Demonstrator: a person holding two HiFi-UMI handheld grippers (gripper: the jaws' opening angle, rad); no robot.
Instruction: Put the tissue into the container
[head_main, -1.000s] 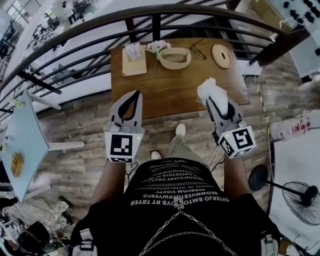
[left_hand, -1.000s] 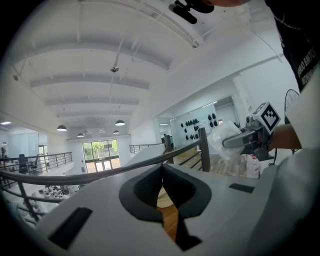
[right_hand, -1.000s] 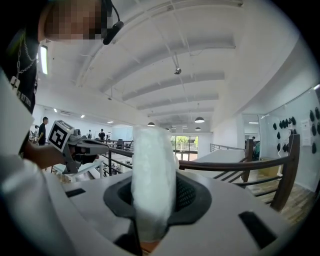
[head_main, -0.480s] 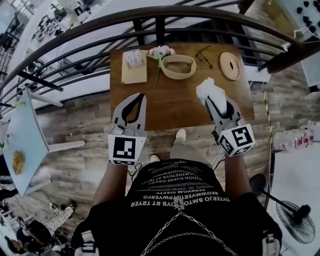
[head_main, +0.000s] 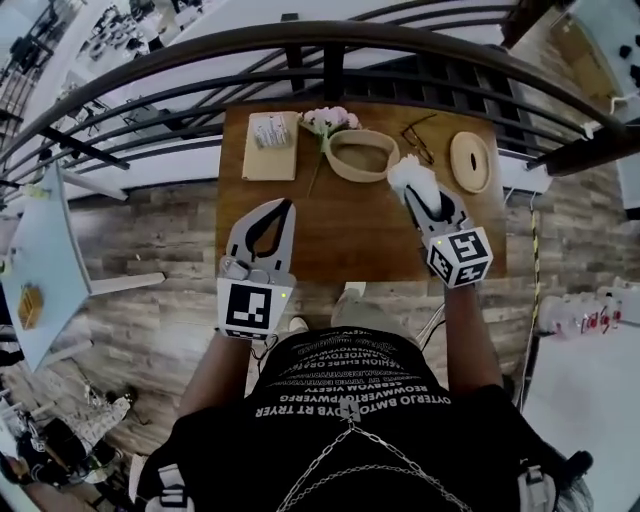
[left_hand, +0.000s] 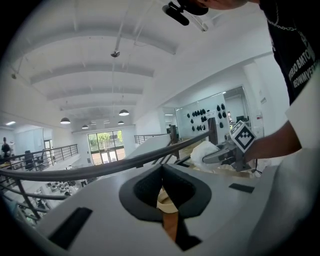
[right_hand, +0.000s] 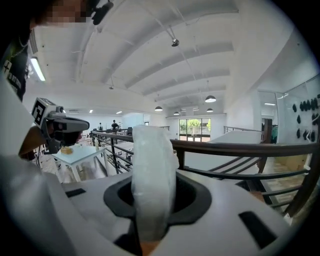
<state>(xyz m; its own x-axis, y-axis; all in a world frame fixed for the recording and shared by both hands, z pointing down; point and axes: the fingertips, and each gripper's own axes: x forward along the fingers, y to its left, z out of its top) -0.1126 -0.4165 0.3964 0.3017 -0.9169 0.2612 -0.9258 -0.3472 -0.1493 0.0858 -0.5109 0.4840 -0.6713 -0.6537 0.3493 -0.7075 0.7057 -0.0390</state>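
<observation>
Head view: a person stands at a railing (head_main: 180, 60) over a small wooden table (head_main: 340, 225), a gripper in each hand. The right gripper (head_main: 412, 186) is clamped on a wad of white tissue (head_main: 406, 171), held above the table just right of the oval container (head_main: 360, 156), not inside it. The left gripper (head_main: 284, 208) hangs over the table's near left part, its jaws closed together and empty. A round lid (head_main: 470, 161) lies at the far right. Glasses (head_main: 418, 140) lie between lid and container, flowers (head_main: 330, 119) sit by the container's left end, and a tan pad (head_main: 269, 148) lies at the far left.

Left gripper view: the left gripper's (left_hand: 162, 175) jaws meet tip to tip with nothing between them; only a sliver of table and a pale rim shows through the slit. Beyond, to the right, the other gripper (left_hand: 212, 156) carries the tissue (left_hand: 202, 152), with its marker cube (left_hand: 242, 136) behind.

Right gripper view: the tissue (right_hand: 152, 170) stands upright, pinched between the right gripper's (right_hand: 154, 210) jaws and rising above them. The left gripper (right_hand: 62, 125) shows at left. The railing (right_hand: 240, 148) crosses behind, and a white side table (right_hand: 80, 152) stands lower left.
</observation>
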